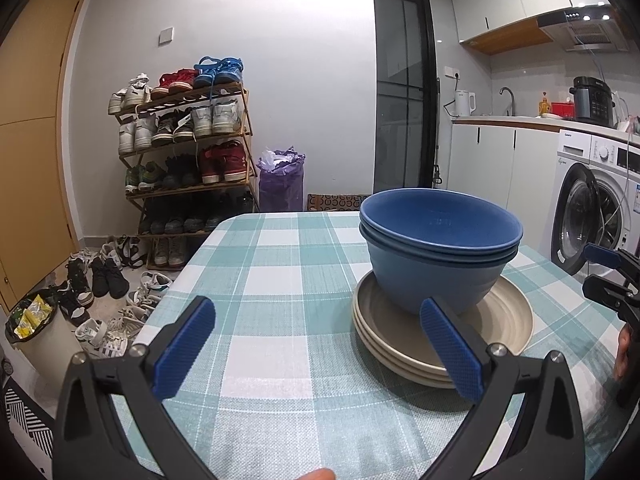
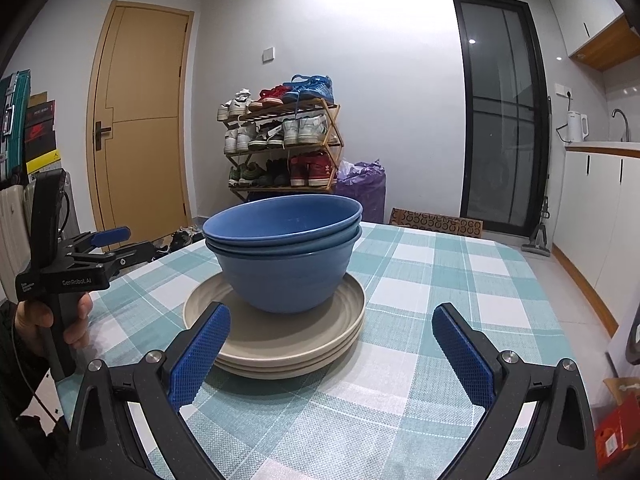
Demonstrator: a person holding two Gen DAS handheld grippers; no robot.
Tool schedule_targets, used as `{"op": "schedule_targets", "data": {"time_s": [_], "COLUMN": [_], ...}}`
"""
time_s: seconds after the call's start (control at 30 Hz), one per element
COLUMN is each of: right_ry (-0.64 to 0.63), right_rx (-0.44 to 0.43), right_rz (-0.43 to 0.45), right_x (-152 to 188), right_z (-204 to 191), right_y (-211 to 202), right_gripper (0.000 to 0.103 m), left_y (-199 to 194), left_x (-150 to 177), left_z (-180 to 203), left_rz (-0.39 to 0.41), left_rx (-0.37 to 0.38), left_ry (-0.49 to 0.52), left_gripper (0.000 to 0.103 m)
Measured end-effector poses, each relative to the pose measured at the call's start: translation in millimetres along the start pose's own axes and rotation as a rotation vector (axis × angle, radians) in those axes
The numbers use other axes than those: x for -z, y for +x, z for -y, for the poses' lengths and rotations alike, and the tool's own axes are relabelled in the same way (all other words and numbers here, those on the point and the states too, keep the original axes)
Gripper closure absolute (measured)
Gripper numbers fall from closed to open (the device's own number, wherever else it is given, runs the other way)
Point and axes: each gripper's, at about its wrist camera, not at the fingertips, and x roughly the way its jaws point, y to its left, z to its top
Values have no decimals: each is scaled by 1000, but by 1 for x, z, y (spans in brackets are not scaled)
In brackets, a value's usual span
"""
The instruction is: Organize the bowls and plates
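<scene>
One table (image 2: 420, 280) with a teal-and-white checked cloth carries everything here, its far edge rounded at the corners. Beyond that far edge a wooden shoe rack (image 2: 284, 144) stands against the wall, with a purple bag (image 2: 362, 190) just beside it.

On the table, toward the middle, sits a stack of beige plates (image 2: 280, 344), three rims showing along its near side. Nested blue bowls (image 2: 284, 256) stand upright on the top plate; two rims show, one just above the other, and the bowls sit slightly toward the far side of the plates.

The right gripper (image 2: 330, 356) hovers at the near edge of the table with its blue pads spread wide and nothing between them; its left pad overlaps the near rim of the plates in view, contact unclear. The left gripper (image 1: 318, 348) is likewise spread wide and empty, beside the stack's left side, its right pad in front of the plates' rim.
</scene>
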Motion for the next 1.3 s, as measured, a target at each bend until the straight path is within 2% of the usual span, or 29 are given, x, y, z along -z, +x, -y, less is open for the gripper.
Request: {"op": "schedule_targets", "data": {"time_s": [1.3], "right_ry": [7], "right_rx": [1], "right_rz": [13], "right_x": [1], "right_z": [2], "right_y": [-3], "right_gripper": [0], "left_y": [2], "left_x": [2], "left_z": [0], "left_rz": [3], "left_rx": [6], "left_ry": [7], "left_gripper": [0]}}
